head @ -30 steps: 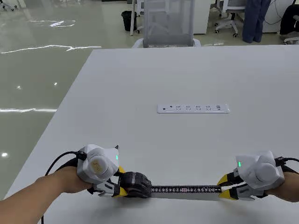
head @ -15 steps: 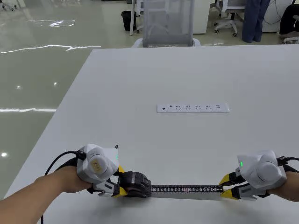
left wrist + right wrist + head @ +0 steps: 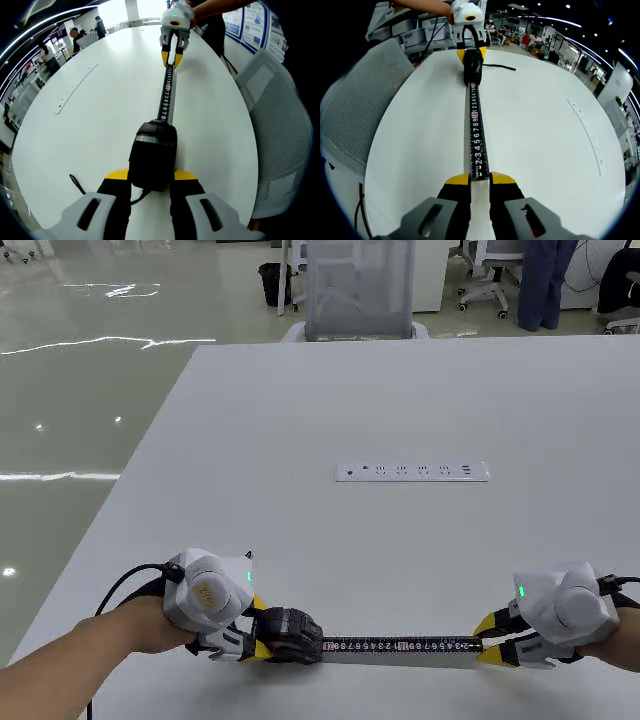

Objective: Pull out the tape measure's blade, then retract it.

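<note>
A black tape measure case [image 3: 288,635] lies on the white table near its front edge, and my left gripper [image 3: 258,638] is shut on it; the case [image 3: 152,156] sits between the yellow-tipped jaws. Its white numbered blade [image 3: 400,646] runs out to the right along the tabletop. My right gripper [image 3: 492,640] is shut on the blade's free end [image 3: 480,176]. In the right gripper view the blade [image 3: 475,131] stretches straight away to the case [image 3: 472,64] and the left gripper [image 3: 469,51]. In the left gripper view the right gripper [image 3: 172,57] holds the far end of the blade [image 3: 167,92].
A white power strip [image 3: 412,472] lies flat mid-table, beyond the blade. A grey mesh chair [image 3: 360,288] stands at the table's far edge. A black cable [image 3: 125,585] trails from the left gripper. The table's [image 3: 470,400] left edge drops to shiny floor.
My right gripper has moved to the right with the blade's end, so more of the blade is out of the case. The left gripper and the case have stayed put.
</note>
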A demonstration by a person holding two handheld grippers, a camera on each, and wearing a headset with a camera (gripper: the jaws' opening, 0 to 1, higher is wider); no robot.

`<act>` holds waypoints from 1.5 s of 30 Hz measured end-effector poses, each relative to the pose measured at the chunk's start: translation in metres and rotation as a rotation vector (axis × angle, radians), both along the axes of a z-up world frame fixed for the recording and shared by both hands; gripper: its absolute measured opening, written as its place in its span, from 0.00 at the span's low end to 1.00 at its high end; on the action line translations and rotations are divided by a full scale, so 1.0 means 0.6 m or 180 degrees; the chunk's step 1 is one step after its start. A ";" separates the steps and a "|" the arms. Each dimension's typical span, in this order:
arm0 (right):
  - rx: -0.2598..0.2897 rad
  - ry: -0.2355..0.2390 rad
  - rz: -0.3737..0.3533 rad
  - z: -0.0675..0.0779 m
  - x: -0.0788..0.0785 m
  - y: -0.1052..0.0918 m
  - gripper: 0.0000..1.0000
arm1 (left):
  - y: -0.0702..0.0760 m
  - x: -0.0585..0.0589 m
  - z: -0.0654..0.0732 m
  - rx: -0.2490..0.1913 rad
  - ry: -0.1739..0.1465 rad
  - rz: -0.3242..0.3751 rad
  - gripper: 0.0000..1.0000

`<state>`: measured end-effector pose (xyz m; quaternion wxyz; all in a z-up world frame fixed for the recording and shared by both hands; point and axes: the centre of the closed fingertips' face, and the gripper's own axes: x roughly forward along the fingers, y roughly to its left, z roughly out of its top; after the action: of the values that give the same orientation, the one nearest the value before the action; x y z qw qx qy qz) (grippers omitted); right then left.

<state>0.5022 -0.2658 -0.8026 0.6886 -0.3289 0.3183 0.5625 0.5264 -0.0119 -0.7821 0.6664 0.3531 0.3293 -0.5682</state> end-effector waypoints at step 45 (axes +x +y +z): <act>-0.0055 0.0012 -0.0038 -0.002 -0.006 -0.033 0.12 | -0.002 0.000 0.000 0.0016 0.0000 -0.0002 0.25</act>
<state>0.4984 -0.2857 -0.8040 0.6884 -0.3319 0.3264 0.5562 0.5261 -0.0134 -0.7823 0.6653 0.3549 0.3307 -0.5675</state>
